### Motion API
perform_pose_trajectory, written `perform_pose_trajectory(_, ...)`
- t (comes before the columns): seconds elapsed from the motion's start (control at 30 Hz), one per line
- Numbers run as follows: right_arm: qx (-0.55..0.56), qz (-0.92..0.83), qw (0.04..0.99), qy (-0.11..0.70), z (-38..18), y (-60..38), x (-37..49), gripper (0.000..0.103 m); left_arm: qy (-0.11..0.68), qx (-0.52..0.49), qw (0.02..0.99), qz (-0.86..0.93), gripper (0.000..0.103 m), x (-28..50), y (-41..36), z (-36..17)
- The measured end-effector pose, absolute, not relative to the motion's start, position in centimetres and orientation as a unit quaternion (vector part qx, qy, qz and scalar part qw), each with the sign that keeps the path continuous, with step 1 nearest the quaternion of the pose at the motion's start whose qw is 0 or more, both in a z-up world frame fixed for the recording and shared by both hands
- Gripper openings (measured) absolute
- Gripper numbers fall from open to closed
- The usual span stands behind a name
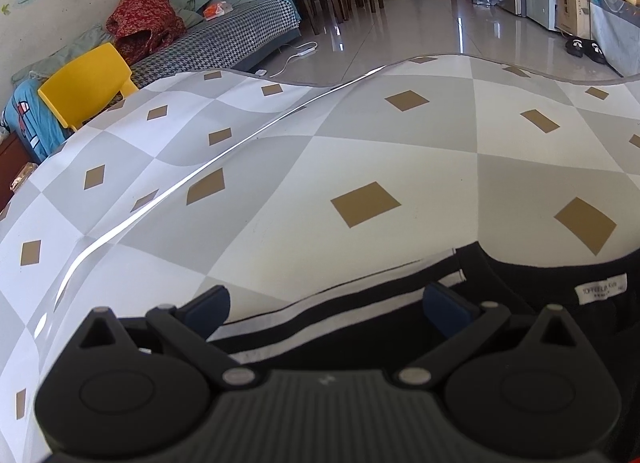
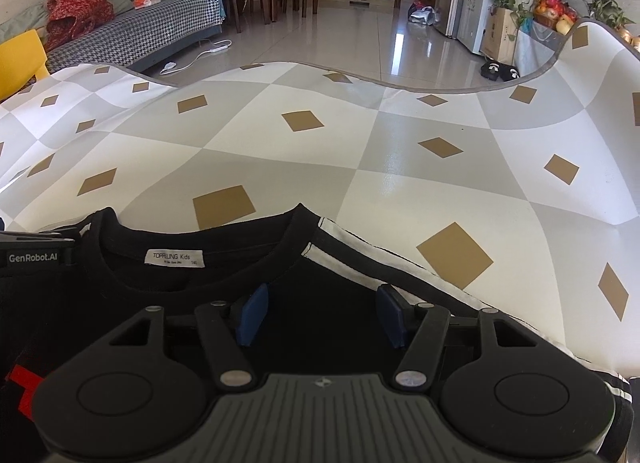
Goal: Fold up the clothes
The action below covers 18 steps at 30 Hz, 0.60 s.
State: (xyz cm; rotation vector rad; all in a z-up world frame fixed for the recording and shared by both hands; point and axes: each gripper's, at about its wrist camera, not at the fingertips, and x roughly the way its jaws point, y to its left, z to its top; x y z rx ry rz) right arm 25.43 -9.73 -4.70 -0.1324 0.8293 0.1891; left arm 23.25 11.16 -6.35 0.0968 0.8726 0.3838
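Note:
A black shirt (image 2: 336, 283) with white shoulder stripes lies flat on the checked table cover (image 2: 400, 191), collar toward the far side, its white neck label (image 2: 174, 257) showing. My right gripper (image 2: 322, 317) hovers open over the shirt's right shoulder, just below the collar, nothing between its blue pads. In the left wrist view the same shirt (image 1: 520, 283) shows its striped left shoulder (image 1: 320, 327) and label (image 1: 600, 289). My left gripper (image 1: 328, 313) is open wide above that shoulder edge. The left gripper's body (image 2: 34, 249) appears at the right view's left edge.
The grey-and-cream cover with brown diamonds (image 1: 360, 167) has a raised glossy crease (image 1: 180, 187) running across its left part. A yellow chair (image 1: 86, 83) stands by the table's far left. Beyond are a sofa (image 1: 224, 39), tiled floor (image 2: 340, 39) and dining chairs.

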Motion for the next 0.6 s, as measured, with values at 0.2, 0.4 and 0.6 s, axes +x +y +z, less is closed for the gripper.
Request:
perform_pose_trajectory(0.2,-0.057,0.076,0.912,0.400,-4.7,-10.4,26.1,0.058,0.406,0.074,0.893,0.181,0.103,24.9,11.0,-6.5)
perform_pose_trajectory(0.4,-0.061,0.076,0.901,0.422,-4.2,-10.2,25.6,0.057,0.400,0.086,0.894,0.181,0.103,26.0,10.7,-6.6)
perform_pose_trajectory(0.6,-0.077,0.095,0.892,0.435,-4.0,-10.2,25.0,0.057,0.407,0.073,0.892,0.182,0.103,26.4,10.9,-6.4)
